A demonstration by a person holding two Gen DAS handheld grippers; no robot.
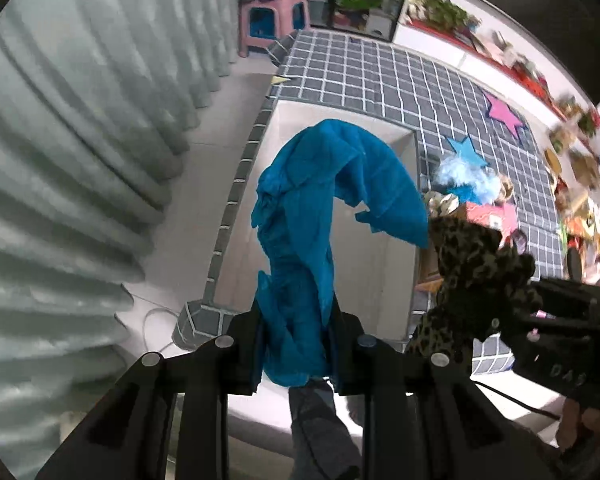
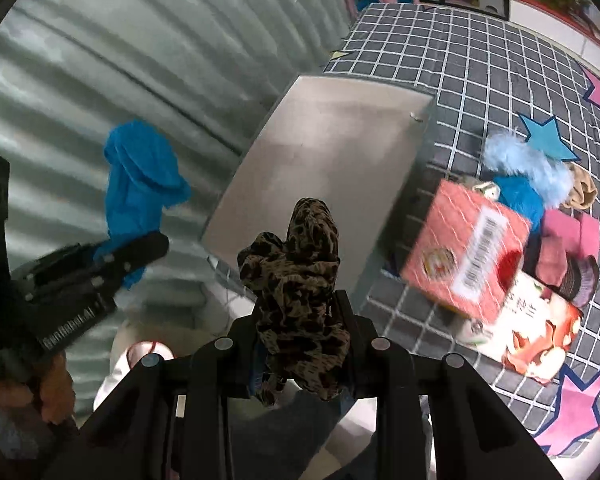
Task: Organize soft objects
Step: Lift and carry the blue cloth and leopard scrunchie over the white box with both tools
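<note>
My left gripper (image 1: 296, 344) is shut on a bright blue cloth (image 1: 320, 208) that rises between its fingers and flops over, held above a beige open box (image 1: 396, 248). My right gripper (image 2: 298, 340) is shut on a leopard-print cloth (image 2: 300, 276), held near the front edge of the same box (image 2: 328, 160). In the left wrist view the leopard cloth (image 1: 472, 276) and the right gripper (image 1: 496, 322) show at the right. In the right wrist view the left gripper (image 2: 140, 250) and blue cloth (image 2: 140, 184) show at the left.
A grey grid-pattern play mat (image 2: 480, 72) with star shapes lies on the floor. A pile of soft items, a fluffy light-blue piece (image 2: 528, 164), pink cloth (image 2: 568, 240) and a red carton (image 2: 468, 252), lies right of the box. Curtains (image 1: 80, 160) hang at the left. A pink stool (image 1: 272, 20) stands behind.
</note>
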